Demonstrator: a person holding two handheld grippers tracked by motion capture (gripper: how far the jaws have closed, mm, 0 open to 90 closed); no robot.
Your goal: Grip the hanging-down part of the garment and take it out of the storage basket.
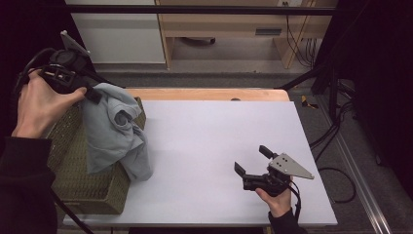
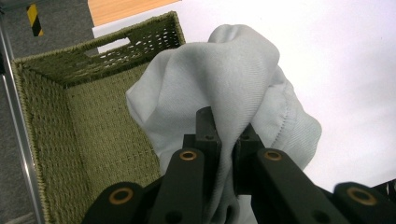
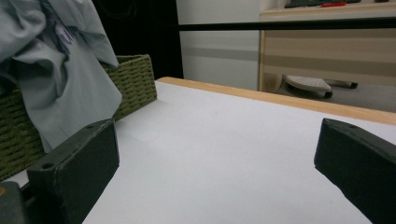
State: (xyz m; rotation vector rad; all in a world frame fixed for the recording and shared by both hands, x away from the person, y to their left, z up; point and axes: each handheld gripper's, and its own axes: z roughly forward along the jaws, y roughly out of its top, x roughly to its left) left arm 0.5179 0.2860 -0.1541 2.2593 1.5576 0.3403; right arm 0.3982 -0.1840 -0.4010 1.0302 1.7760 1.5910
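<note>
- Left gripper (image 1: 92, 93), upper left of high view, clenched on grey garment (image 1: 114, 131); garment hangs over basket (image 1: 87, 187) at table's (image 1: 204, 146) left edge.
- Right gripper (image 1: 252, 160), lower right, jaws spread wide, nothing between.
- Left gripper view: basket's bare woven floor.
- Right gripper view: dark print on garment, unreadable.

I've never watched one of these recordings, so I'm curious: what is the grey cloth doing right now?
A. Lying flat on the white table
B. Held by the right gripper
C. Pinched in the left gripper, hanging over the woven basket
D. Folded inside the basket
C: the left gripper is shut on a fold of the grey cloth, which hangs over the rim of the woven basket, while the right gripper is open over the table with nothing between its jaws.
</note>
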